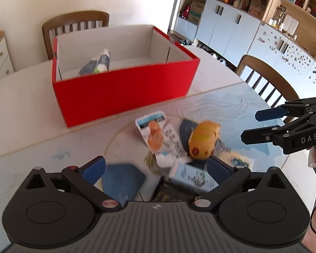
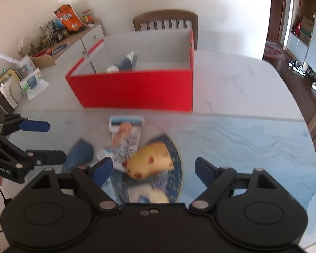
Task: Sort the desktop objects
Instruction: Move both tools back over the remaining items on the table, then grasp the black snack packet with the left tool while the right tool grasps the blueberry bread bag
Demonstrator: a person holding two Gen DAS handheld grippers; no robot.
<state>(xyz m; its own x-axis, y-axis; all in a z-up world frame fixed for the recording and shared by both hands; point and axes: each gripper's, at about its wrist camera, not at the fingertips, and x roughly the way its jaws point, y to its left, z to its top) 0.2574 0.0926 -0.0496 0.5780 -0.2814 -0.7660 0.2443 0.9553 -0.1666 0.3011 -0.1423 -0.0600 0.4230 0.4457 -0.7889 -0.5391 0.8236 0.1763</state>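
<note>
A red box with white inner walls stands on the table, and a blue-and-white tube lies inside it. In front of it lie a white printed packet and a yellow plush toy with red spots, with more packets nearer the camera. My left gripper is open above these packets, nothing between its blue pads. My right gripper is open too, hovering over the plush toy without touching it.
The objects lie on a blue patterned mat over a white marble table. Wooden chairs stand behind the box and at the table's side. A sideboard with snacks and bottles runs along the left wall; cabinets line the far wall.
</note>
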